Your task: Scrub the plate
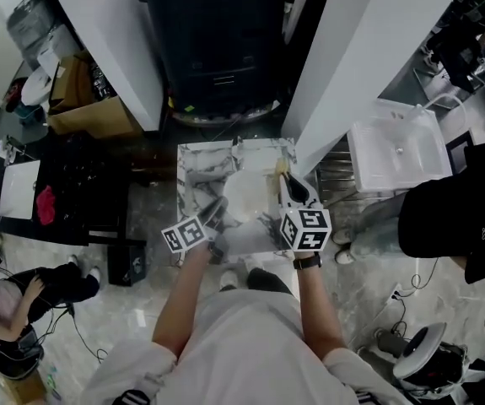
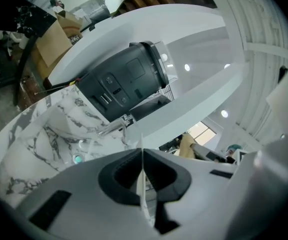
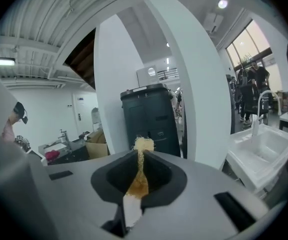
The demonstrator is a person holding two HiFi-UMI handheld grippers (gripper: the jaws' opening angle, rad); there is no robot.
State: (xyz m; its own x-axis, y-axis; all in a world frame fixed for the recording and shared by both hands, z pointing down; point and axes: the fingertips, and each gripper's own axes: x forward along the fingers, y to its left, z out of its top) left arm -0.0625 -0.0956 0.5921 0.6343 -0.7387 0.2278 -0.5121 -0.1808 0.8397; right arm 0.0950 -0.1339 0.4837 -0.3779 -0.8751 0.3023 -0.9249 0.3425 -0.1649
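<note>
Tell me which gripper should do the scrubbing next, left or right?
Right, probably. The right gripper is shut on the yellowish scrubber, so it has the tool. The left gripper is clamped on the plate, gripping its thin white edge, and is better used to steady it.

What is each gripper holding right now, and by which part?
Left gripper pinches the plate by its rim. Right gripper clamps a yellow scrubber, its tip sticking out past the jaws.
</note>
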